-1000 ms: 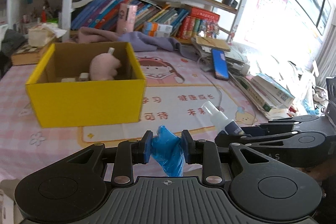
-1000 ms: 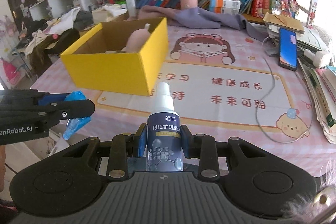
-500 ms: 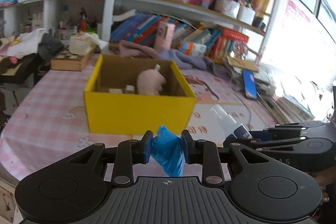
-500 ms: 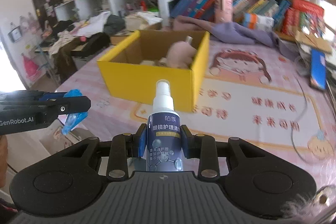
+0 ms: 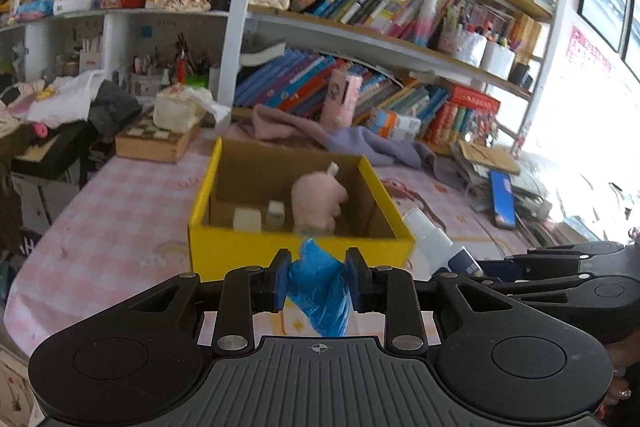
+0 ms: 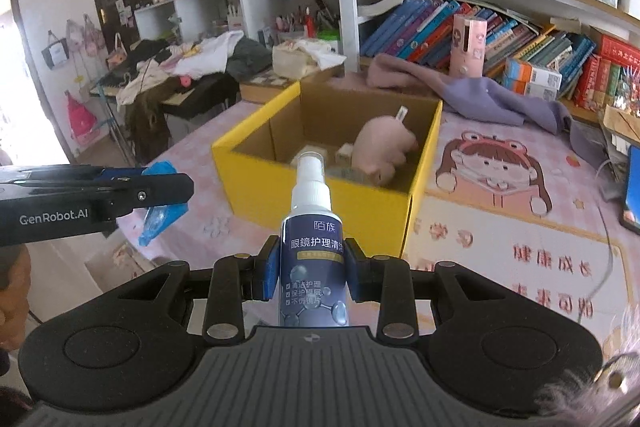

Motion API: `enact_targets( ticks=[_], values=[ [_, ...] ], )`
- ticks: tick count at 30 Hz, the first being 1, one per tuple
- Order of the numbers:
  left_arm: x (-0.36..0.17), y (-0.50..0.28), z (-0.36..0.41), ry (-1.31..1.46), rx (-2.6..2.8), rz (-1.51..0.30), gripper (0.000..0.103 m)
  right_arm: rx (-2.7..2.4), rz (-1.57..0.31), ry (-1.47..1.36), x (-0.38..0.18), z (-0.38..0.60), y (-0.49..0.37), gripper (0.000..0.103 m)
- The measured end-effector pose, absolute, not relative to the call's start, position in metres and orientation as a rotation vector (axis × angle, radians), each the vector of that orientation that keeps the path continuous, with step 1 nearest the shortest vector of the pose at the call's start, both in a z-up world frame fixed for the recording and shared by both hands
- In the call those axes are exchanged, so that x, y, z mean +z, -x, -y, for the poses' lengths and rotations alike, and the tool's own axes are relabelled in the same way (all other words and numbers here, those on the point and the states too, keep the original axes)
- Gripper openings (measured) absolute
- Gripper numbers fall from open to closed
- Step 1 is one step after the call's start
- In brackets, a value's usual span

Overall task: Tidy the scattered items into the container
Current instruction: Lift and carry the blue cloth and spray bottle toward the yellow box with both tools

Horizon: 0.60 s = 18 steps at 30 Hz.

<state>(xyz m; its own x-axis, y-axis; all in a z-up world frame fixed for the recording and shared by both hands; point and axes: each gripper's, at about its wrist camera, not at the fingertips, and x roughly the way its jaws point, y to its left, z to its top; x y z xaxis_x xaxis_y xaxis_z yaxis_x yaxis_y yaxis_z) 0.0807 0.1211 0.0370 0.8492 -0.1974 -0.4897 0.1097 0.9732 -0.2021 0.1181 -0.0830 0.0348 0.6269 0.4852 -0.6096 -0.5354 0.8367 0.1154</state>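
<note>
The left gripper (image 5: 319, 285) has its fingers closed on a crumpled blue bag (image 5: 322, 301), held at 6 o'clock from the yellow box (image 5: 248, 257), presumably for dropping in. The right gripper (image 6: 312, 277) grips a spray bottle (image 6: 313, 259) upright by its body, nozzle clear. A pink plush (image 5: 316, 203) and small blocks lie inside; the box floor is partly hidden behind its front wall, on the desk (image 5: 108, 227)
</note>
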Motion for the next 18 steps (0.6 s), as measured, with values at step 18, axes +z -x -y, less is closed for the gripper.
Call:
enact_targets(
  ticks=[18],
  values=[
    [0.022,-0.201,-0.122,0.114,-0.085,-0.598,0.028,0.667,-0.668,0.043,0.044,0.048,-0.264,0.031]
  ],
)
